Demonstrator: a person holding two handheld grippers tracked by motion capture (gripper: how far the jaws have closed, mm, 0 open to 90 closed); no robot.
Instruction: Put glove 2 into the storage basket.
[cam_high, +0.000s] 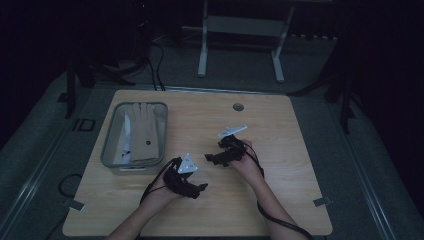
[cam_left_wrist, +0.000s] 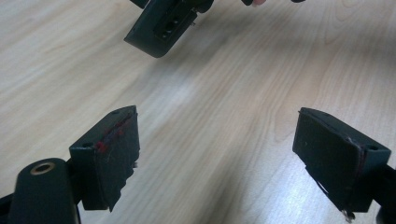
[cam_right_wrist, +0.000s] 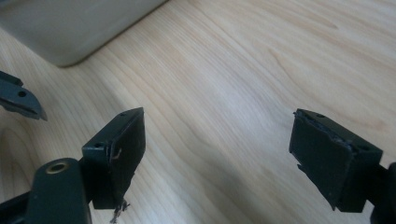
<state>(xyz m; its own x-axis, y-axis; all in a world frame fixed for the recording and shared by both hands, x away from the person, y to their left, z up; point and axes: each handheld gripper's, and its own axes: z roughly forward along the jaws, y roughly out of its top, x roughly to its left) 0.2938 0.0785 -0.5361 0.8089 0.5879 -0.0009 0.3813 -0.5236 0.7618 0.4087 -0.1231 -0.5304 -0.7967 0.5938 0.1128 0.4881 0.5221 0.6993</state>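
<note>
- Wooden table (cam_high: 280, 200), dim room, a person's forearms come in from the near edge.
- Left gripper (cam_high: 200, 189) near-centre of the table, low over the bare wood, pointing right; grey plate on its top.
- Left gripper view: the two black jaws stand wide apart, bare wood between them, nothing held. Pads (cam_left_wrist: 116, 154) show red wear at the edge.
- Right gripper (cam_high: 209, 158) just right of centre, pointing left toward the tray; its tip is near the left gripper's plate, not touching as far as I can tell.
- Right gripper view: jaws wide apart too, only table grain between them, nothing gripped. A frayed bit hangs off the left pad (cam_right_wrist: 119, 158).
- Clear plastic tray (cam_high: 111, 145) on the left part of the table, just left of the left gripper; its corner (cam_right_wrist: 70, 51) shows in the right gripper view, up left.
- Beige glove (cam_high: 145, 132) lies flat inside the tray, fingers toward the far side, apart from both grippers. Something white sits under it, too dark to tell what.
- The two grippers are close together, the right one slightly farther from the person.
</note>
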